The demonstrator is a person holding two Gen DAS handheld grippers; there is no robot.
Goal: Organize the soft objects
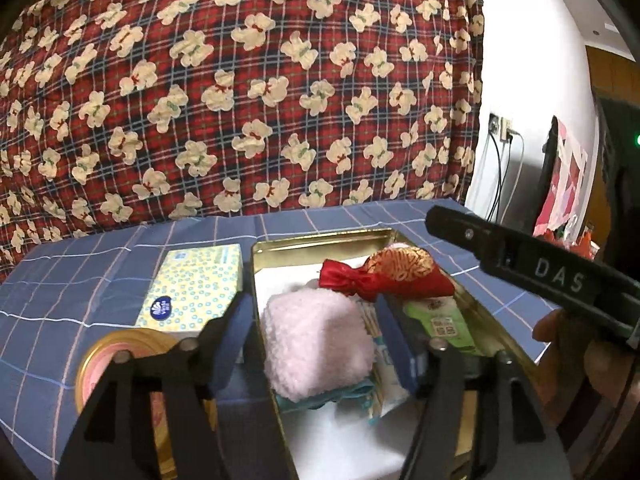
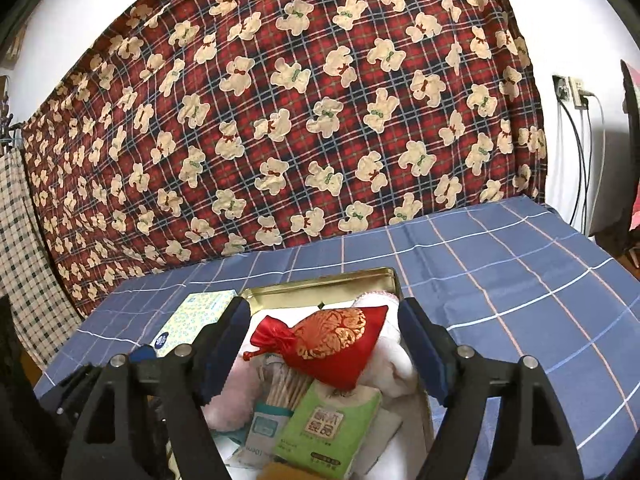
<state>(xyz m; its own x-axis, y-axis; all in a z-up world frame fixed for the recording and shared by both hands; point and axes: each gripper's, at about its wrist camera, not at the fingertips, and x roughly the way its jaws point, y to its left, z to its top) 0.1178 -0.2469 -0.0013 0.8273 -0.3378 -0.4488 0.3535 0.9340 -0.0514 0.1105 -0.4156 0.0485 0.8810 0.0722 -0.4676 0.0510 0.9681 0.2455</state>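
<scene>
A gold tin box (image 1: 320, 238) (image 2: 320, 280) stands on the blue checked tablecloth. In it lie a folded pink fluffy towel (image 1: 316, 344), a red drawstring pouch with gold pattern (image 1: 384, 276) (image 2: 332, 344), a green tissue pack (image 1: 440, 320) (image 2: 324, 428), cotton swabs (image 2: 286, 392) and a white cloth (image 2: 396, 364). My left gripper (image 1: 308, 340) is open, its fingers either side of the pink towel. My right gripper (image 2: 324, 348) is open above the box, straddling the red pouch, empty. It shows from the side in the left wrist view (image 1: 520, 264).
A yellow tissue box (image 1: 192, 288) (image 2: 192, 320) sits left of the tin. A round gold tin with a pink lid (image 1: 120, 364) stands at the near left. A red plaid bear-print cloth (image 1: 240, 80) hangs behind the table. Wall sockets with cables (image 1: 502, 128) are at the right.
</scene>
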